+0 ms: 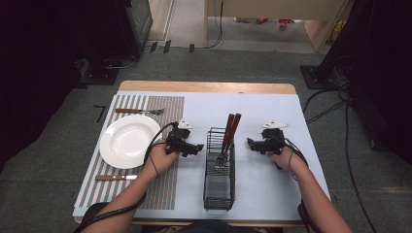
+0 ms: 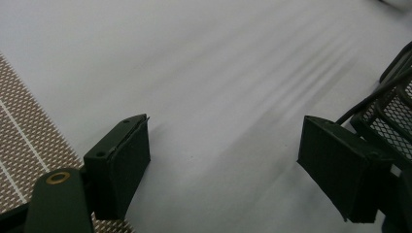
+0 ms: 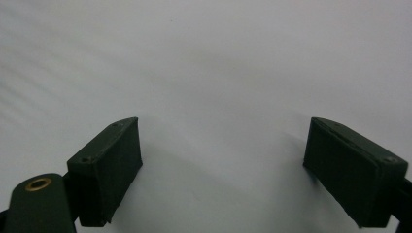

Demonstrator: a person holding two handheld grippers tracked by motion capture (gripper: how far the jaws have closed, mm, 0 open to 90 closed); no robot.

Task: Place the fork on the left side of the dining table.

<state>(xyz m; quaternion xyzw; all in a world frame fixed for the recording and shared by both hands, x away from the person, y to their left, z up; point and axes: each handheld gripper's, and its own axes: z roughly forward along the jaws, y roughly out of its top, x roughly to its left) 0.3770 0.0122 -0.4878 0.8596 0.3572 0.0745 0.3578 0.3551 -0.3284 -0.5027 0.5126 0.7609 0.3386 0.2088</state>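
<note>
Nearest the person, a knife point(image 1: 115, 177) lies on the striped mat point(image 1: 165, 189) in front of the white plate point(image 1: 127, 141). The left gripper point(image 1: 198, 147) hovers just left of the wire basket point(image 1: 219, 179), its jaws spread with nothing between them; bare white table point(image 2: 218, 73) lies below. The right gripper point(image 1: 250, 142) (jaws also spread, empty) hangs over open table right of the basket. Two brown-handled utensils point(image 1: 230, 130) stand in the basket. Beyond the plate lies a fork point(image 1: 138, 111), near the mat's far edge.

Plate point(image 1: 129, 141) on mat point(image 1: 165, 109) at counter's point(image 1: 272, 104) left, fork point(image 1: 140, 111) behind, knife point(image 1: 115, 177) before. Wire basket point(image 1: 219, 187) at centre, holding two utensils point(image 1: 229, 133). Left claw point(image 1: 198, 147) and right claw point(image 1: 250, 143) flanking basket.
</note>
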